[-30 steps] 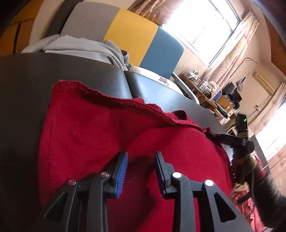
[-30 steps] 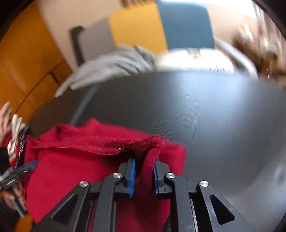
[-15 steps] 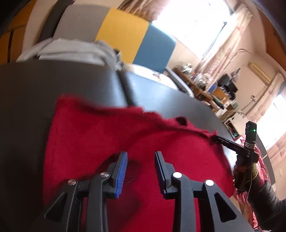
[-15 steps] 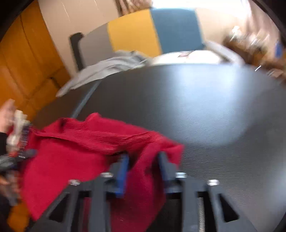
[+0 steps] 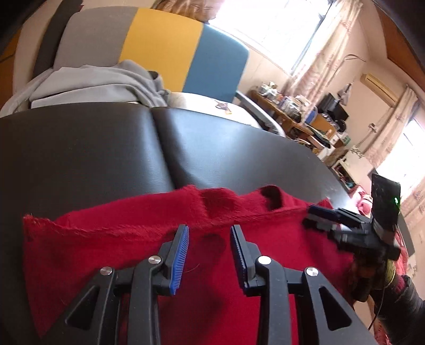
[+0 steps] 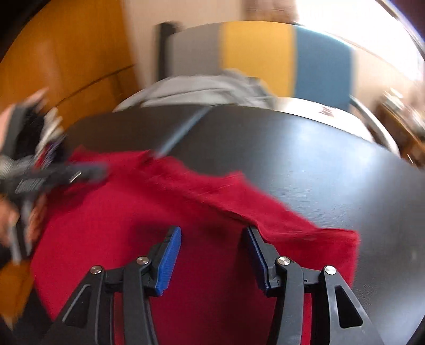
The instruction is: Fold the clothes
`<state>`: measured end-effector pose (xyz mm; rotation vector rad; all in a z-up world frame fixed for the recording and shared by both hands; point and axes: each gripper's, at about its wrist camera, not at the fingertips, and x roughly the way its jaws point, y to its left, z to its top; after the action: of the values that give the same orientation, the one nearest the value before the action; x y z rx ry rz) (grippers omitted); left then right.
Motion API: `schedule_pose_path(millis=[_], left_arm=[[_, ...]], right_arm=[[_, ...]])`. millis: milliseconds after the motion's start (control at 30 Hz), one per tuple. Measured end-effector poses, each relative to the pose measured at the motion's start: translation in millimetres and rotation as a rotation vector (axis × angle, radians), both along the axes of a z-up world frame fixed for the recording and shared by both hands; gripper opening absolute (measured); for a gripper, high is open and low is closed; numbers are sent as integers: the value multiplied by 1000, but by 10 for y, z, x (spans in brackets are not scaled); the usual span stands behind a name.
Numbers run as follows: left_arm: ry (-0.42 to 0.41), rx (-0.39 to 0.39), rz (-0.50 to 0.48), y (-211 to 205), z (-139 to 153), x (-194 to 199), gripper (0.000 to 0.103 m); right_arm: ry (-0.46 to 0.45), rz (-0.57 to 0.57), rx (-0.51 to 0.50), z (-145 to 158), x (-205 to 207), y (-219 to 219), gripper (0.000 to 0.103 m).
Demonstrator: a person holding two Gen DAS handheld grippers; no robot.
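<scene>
the right claw (image 6: 211,254) is opening, having just let go of the red garment (image 6: 148,212) (fold laid on the table (image 6: 332,169)); the left claw (image 5: 209,254) is hovering part-open, gripping nothing.

Daylight pours in from the window (image 5: 271,24) up top and totally blows it out, leaving pale glare on the black table (image 5: 225,148). The left wrist view is pretty sharp, the right wrist one is smeared with motion blur, and both bend hard toward dark fisheye corners.

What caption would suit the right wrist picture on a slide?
Right gripper, its fingers opening, above a red garment spread on a black table.
</scene>
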<state>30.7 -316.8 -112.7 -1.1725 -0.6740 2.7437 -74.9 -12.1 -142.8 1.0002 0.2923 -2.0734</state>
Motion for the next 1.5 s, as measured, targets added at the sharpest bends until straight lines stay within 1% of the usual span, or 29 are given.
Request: schedule_pose_path(millis=[33,67,100,133,167,233,267,333,467,500,533,600,633,733,767,800,833,867,900,1000,1067,1167,1233,1300,1367,1400,1500], left_arm=[[4,45,3,-73,-89,-12,32],[16,81,13,-137,-144,-18,27],[32,108,26,-194,-179,-19,24],[35,115,37,-219,-192,-41,24],[34,113,47,-229,-196,-71,24],[31,87,61,-208,-198,-124,24],[31,88,70,-218,-202,-134,24],[35,106,89,-258,-214,-139,23],[23,132,123,-296,-202,-112,24],[17,144,131,-299,-170,-81,30],[24,156,138,-306,-112,-16,32],[49,180,154,-324,17,139,33],[63,170,152,-314,82,248,34],[103,113,129,-251,262,624,34],[108,114,116,-222,281,737,34],[112,124,104,-195,289,840,34],[115,134,91,-167,296,944,34],[114,140,75,-118,299,991,35],[110,139,48,-42,303,1003,35],[96,118,-90,354,328,876,35],[81,96,-194,680,322,703,35],[62,49,-364,1258,330,394,35],[55,28,-430,1509,343,198,35],[48,11,-486,1730,357,7,35],[40,-7,-543,1951,370,-184,35],[32,-13,-558,2027,355,-295,35],[-7,-40,-559,2085,275,-508,35]], right_arm=[[-24,-64,-17,-48,-141,65,60],[-60,-100,-36,-114,-256,122,60],[-99,-129,-55,-185,-363,176,60],[-117,-139,-75,-206,-426,200,60],[-117,-137,-76,-204,-470,185,60],[-94,-119,-36,-217,-549,88,62],[-80,-107,-13,-228,-588,24,63],[-59,-85,24,-247,-672,-89,66],[-55,-67,30,-277,-772,-203,67],[-54,-64,27,-286,-760,-206,67],[-64,-62,13,-253,-744,-173,68],[-90,-56,-23,-165,-714,-89,69],[-104,-53,-40,-121,-699,-47,70],[-112,-3,-148,138,-537,230,75],[-132,23,-184,215,-459,369,75],[-162,45,-216,270,-375,531,79],[-210,66,-241,287,-299,696,86],[-261,85,-259,268,-231,866,89],[-289,92,-260,235,-113,1059,92],[-355,81,-236,68,131,1501,94],[-403,74,-237,-73,244,1715,95],[-442,116,-249,-210,329,1797,97],[-444,164,-249,-250,360,1760,101],[-443,209,-246,-284,358,1675,101],[-436,240,-266,-286,283,1645,101],[-432,254,-277,-285,242,1633,101],[-500,337,-306,-320,124,1564,103]])
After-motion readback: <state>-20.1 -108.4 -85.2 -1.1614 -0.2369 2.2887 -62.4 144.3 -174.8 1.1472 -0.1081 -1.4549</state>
